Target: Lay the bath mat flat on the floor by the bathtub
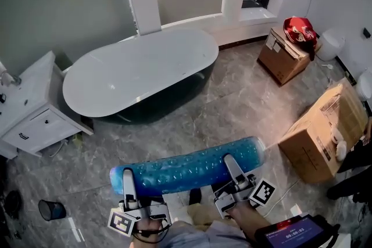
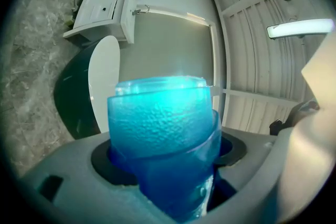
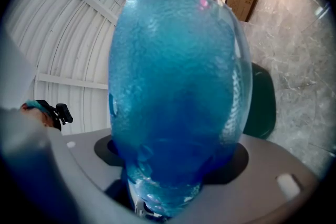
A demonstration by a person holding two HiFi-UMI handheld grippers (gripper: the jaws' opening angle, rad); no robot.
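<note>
Mat: translucent blue bumpy bath mat (image 1: 192, 168), rolled into a tube, held in the air at 6 o'clock from the white oval bathtub (image 1: 139, 72).
Tools: left gripper (image 1: 129, 182) and right gripper (image 1: 231, 166) each clamp the roll.
Progress: not yet unrolled or laid on the grey marble floor (image 1: 244, 96).
Views: only the head view shows the whole tube. The left gripper view shows its overlapping layers.
</note>
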